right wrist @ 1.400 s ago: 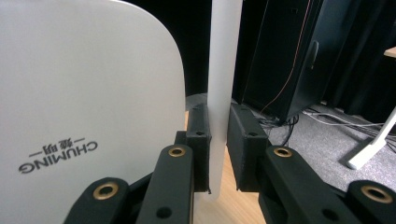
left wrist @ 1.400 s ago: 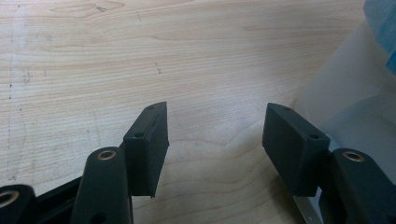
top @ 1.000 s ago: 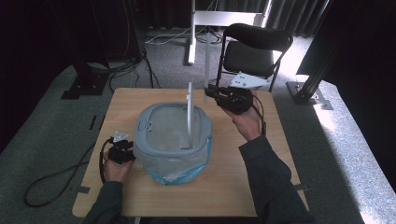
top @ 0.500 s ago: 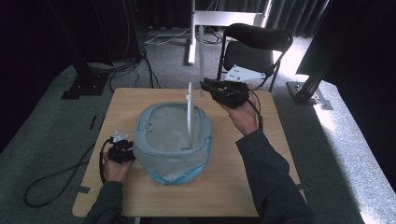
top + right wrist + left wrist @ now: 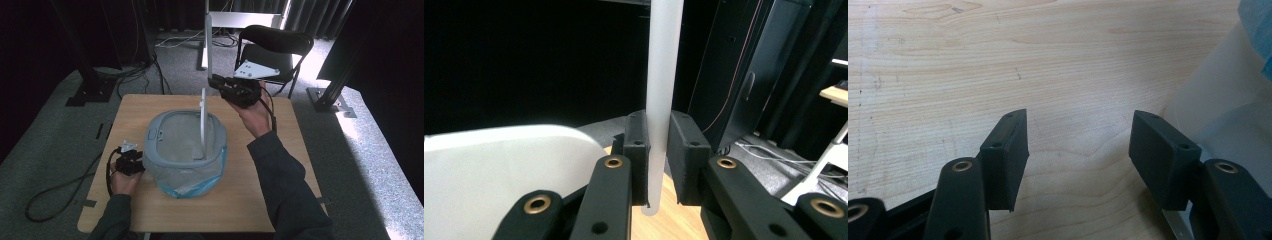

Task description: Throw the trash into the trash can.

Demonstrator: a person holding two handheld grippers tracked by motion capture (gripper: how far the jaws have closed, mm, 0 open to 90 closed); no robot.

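Observation:
A translucent bin with a grey rim [image 5: 160,125] and a blue liner [image 5: 192,190] stands mid-table. Its white lid [image 5: 202,125] stands upright, edge-on, at the bin's right side. My right gripper [image 5: 212,84] is held above the table's far edge at the lid's top. In the right gripper view the jaws are shut on the lid's pale edge [image 5: 664,60]. My left gripper [image 5: 131,160] rests low by the bin's left wall. It is open [image 5: 1078,150] over bare wood, with the bin's wall [image 5: 1228,100] at the right.
The wooden table [image 5: 280,190] has bare room right of and in front of the bin. Behind it stand a black folding chair [image 5: 275,42] and a white upright post [image 5: 207,40]. Cables lie on the grey floor at the left [image 5: 55,195].
My right gripper has moved a little left and away from the person, up to the lid's top. The lid, the bin and my left gripper have stayed put.

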